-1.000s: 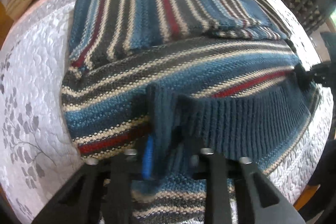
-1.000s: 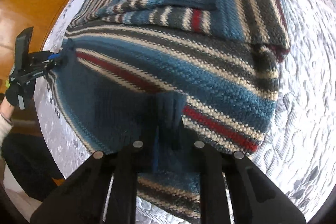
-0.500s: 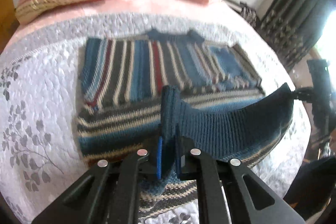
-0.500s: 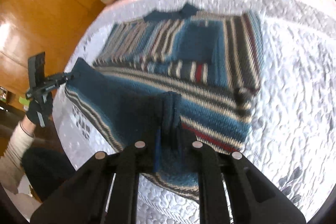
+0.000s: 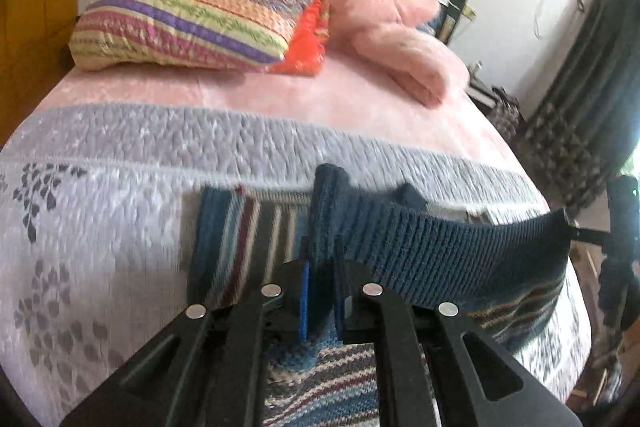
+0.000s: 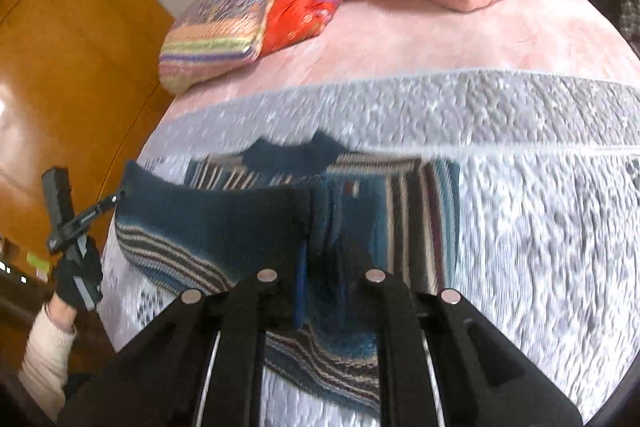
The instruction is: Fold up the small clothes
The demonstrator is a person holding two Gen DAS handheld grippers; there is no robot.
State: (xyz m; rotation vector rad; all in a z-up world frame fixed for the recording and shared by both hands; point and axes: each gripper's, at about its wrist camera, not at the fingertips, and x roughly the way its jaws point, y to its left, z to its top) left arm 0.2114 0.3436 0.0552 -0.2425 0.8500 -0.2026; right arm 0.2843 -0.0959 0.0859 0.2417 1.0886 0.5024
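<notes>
Pinching the sweater's dark ribbed hem, left gripper and right gripper hold it raised above the quilt; its striped body lies on the bed.

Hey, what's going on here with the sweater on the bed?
A person is folding a striped knit sweater on a quilted bedspread, with handheld tongs in each hand. The left tongs and the right tongs each pinch the dark blue ribbed hem, one near each end. The hem is lifted off the bed and stretched between them, while the collar end of the sweater lies flat. The fold is not yet laid down.
</notes>
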